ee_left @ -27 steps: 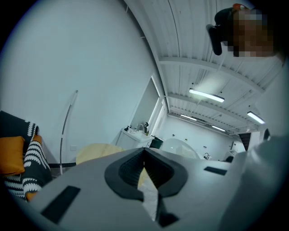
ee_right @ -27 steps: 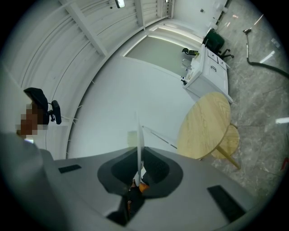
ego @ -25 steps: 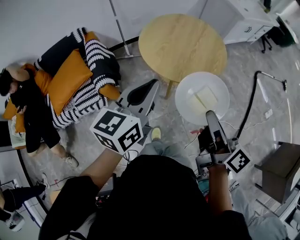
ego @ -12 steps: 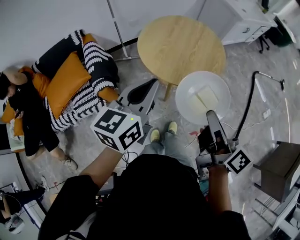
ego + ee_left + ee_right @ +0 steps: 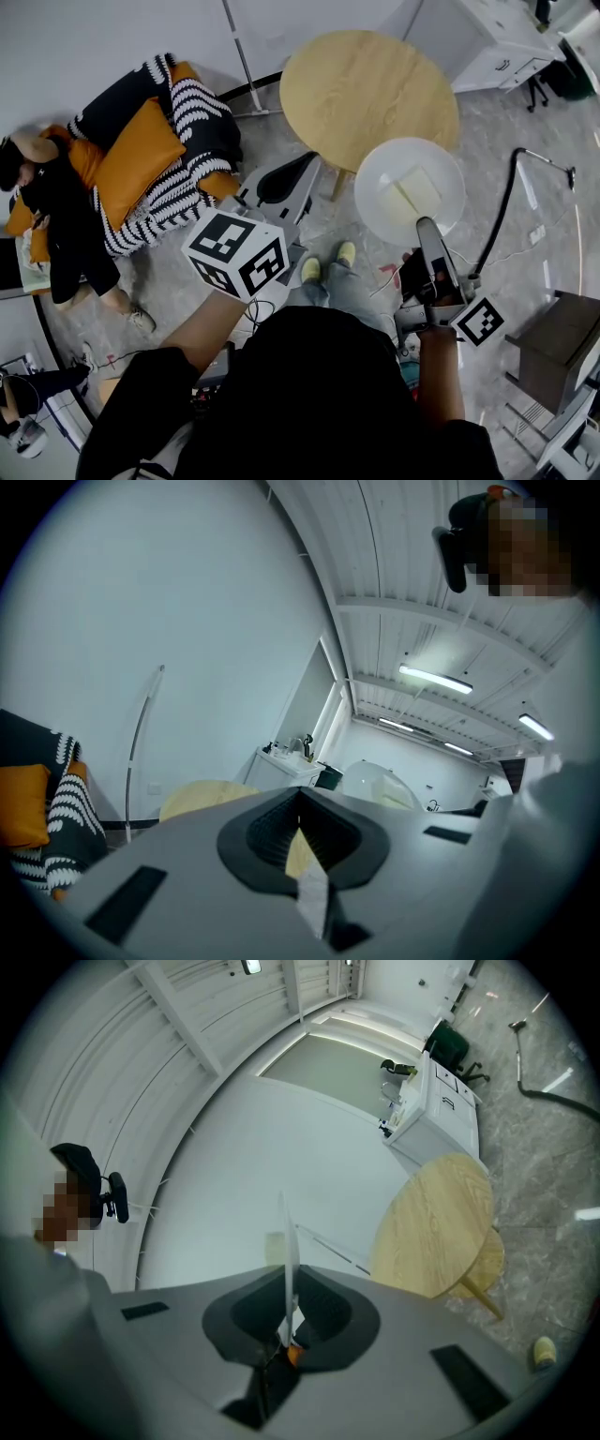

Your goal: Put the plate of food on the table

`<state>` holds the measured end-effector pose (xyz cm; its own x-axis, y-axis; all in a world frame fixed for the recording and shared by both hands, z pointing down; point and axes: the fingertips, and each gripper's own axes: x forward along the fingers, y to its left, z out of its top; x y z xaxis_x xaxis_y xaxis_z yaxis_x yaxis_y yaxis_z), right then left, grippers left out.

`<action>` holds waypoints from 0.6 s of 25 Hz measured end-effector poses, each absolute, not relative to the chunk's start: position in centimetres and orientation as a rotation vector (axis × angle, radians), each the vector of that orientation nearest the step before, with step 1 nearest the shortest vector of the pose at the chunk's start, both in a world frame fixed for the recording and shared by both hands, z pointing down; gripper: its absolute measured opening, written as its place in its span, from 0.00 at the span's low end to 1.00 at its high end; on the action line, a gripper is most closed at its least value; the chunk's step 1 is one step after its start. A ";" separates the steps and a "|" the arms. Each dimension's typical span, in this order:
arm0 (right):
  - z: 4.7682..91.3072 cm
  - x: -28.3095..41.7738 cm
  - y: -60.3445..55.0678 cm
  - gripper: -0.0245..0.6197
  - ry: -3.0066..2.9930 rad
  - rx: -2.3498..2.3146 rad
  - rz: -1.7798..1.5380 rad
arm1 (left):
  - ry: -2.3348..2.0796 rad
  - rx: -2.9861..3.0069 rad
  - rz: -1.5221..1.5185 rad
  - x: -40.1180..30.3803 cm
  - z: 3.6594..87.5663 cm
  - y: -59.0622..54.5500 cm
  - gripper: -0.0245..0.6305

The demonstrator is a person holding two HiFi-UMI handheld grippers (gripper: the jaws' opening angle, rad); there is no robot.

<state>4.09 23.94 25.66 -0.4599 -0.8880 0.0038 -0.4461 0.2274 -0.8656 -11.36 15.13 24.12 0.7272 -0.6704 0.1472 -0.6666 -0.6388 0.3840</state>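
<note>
the round white plate (image 5: 375,183) carrying a pale yellow slab of food (image 5: 413,199) is up in the air. it's nipped at its near rim by the right claw (image 5: 425,225), which is clamped on it. in the right gripper view the rim shows edge-on as a thin white line between the pads. the plate hangs over the grey stone floor (image 5: 328,230), just beside the near edge of the round light-wood bench (image 5: 366,89), & isn't resting on it. the benchtop is bare. the left claw (image 5: 307,163) has its jaws together on nothing & points toward the bench.

progress, as i judge it: pickup & carry look done, set-down not yet. approx 2 steps left: bring the plate over the benchtop & lower it flat, then let go of the rim.
</note>
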 end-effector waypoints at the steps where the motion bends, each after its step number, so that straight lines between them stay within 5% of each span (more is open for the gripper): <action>1: 25.6 4.0 23.9 0.08 2.007 -1.218 -1.162 | -1.034 2.515 -0.012 -11.4 24.0 15.1 0.05; 15: 25.8 10.4 18.9 0.08 2.021 -1.160 -1.186 | -1.110 2.508 0.023 -5.8 23.0 10.9 0.05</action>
<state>10.38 18.88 25.80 -0.4975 -0.8674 -0.0132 -0.4112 0.2492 -0.8768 -5.77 10.93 23.00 0.6852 -0.7078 0.1721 -0.7143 -0.6067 0.3490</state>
